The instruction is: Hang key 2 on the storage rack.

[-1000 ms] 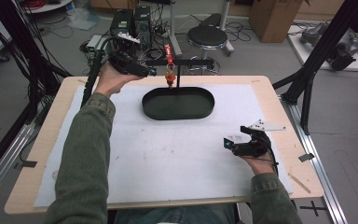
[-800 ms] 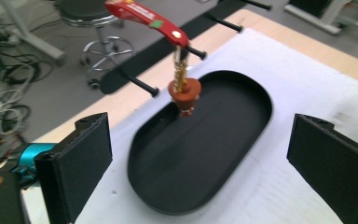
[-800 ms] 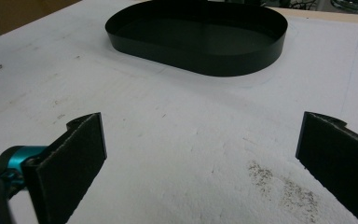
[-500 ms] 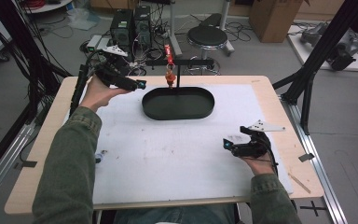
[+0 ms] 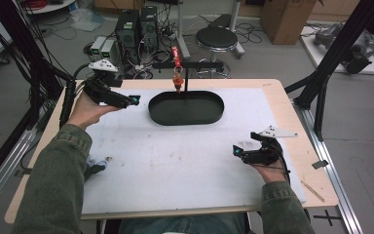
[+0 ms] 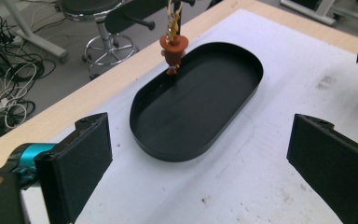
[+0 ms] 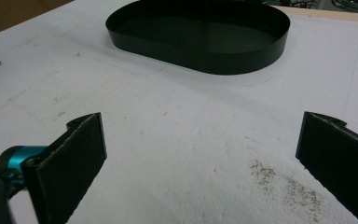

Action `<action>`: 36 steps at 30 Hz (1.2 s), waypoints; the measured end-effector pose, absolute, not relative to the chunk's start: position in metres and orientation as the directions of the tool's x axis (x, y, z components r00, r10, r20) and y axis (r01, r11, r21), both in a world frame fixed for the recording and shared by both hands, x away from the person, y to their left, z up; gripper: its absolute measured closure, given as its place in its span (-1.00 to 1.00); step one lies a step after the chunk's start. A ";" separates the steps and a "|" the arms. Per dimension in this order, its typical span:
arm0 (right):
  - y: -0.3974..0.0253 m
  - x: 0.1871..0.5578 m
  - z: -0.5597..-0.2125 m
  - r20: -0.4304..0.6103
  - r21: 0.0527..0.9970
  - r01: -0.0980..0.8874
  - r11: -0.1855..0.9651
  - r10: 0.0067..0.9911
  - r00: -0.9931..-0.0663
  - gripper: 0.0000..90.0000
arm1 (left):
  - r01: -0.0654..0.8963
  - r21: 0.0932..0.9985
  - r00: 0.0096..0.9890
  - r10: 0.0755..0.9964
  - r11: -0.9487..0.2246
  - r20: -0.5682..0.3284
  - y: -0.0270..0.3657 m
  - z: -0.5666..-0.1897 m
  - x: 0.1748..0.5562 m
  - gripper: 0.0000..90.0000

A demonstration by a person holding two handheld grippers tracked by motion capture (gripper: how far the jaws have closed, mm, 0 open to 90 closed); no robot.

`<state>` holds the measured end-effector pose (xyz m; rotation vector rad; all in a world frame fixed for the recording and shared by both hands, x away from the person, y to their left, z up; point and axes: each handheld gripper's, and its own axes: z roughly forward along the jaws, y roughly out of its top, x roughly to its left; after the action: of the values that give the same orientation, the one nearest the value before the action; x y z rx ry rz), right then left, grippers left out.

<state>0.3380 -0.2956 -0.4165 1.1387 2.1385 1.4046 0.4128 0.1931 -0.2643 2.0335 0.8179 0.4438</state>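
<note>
The left hand-held gripper (image 5: 126, 100) hovers over the tabletop (image 5: 282, 105) with its jaws spread wide and nothing between them. Just ahead of its jaws lies a black oval tray (image 6: 200, 100) on the white mat (image 5: 175, 161). Beyond the tray's far rim, a small orange-red figure (image 6: 174, 49) hangs from a black stand (image 5: 187, 66). The right hand-held gripper (image 5: 243, 152) rests near the person's edge, jaws likewise released and empty; the tray sits well ahead of it.
</note>
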 end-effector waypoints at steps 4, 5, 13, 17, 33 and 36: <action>-0.296 0.338 -0.417 0.137 0.879 0.435 0.195 0.771 -0.622 -0.98 | 0.372 0.823 0.741 0.671 -0.429 0.015 0.187 -0.265 0.408 -0.85; -0.296 0.338 -0.417 0.134 0.880 0.433 0.195 0.772 -0.621 -0.98 | 0.375 0.817 0.742 0.670 -0.439 0.019 0.186 -0.265 0.407 -0.85; -0.299 0.337 -0.417 0.137 0.884 0.430 0.186 0.775 -0.617 -0.98 | 0.398 0.791 0.734 0.678 -0.464 0.028 0.196 -0.275 0.396 -0.85; -0.298 0.336 -0.417 0.144 0.879 0.439 0.187 0.773 -0.618 -0.98 | 0.425 0.773 0.724 0.690 -0.471 0.022 0.208 -0.283 0.391 -0.85; -0.297 0.337 -0.417 0.141 0.878 0.439 0.189 0.774 -0.617 -0.98 | 0.485 0.736 0.673 0.739 -0.471 0.030 0.250 -0.313 0.362 -0.85; -0.296 0.336 -0.417 0.143 0.877 0.442 0.189 0.774 -0.616 -0.98 | 0.494 0.728 0.663 0.748 -0.475 0.038 0.256 -0.318 0.356 -0.85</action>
<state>0.3362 -0.2959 -0.4171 1.1491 2.1391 1.3982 0.3561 0.2564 -0.3183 2.1713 0.9550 0.4618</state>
